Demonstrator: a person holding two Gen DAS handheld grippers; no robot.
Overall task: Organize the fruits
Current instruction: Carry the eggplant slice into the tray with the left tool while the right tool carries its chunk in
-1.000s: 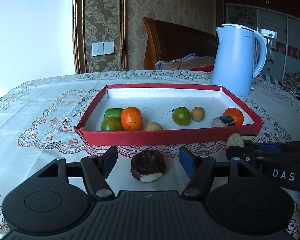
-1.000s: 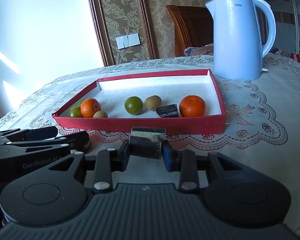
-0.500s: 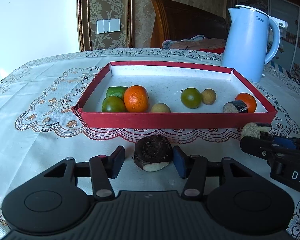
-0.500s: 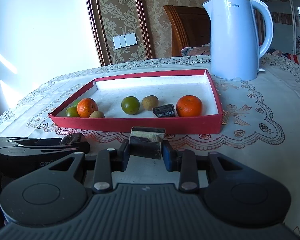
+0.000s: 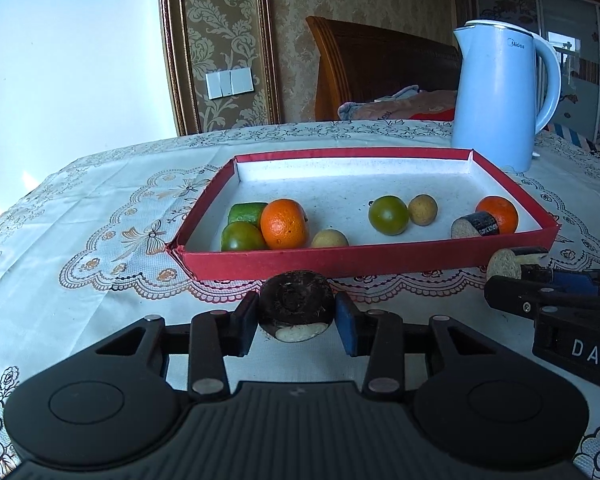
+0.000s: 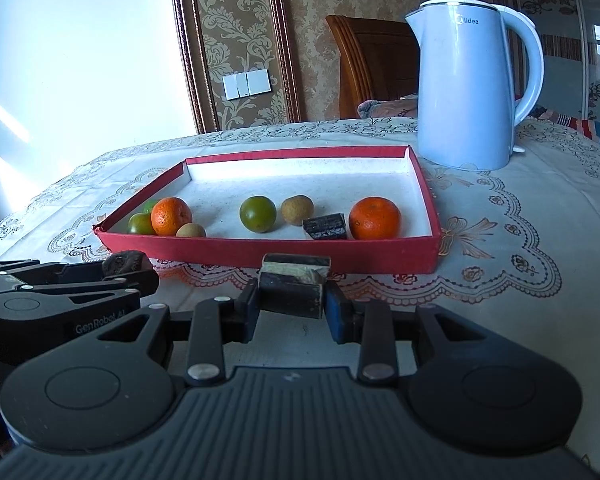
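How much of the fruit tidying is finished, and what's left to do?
Mostly done. The red tray already holds two oranges, green fruits, small tan ones and a dark-skinned cut piece. In hand: the left gripper has just been closing on a dark round fruit, and the right gripper is shut on another dark cut piece. Left: putting both in the tray.

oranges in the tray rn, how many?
2. One orange sits at the left end of the red tray, touching the green fruits there; the other orange is at the right end, behind a dark cut piece. None looks hidden.
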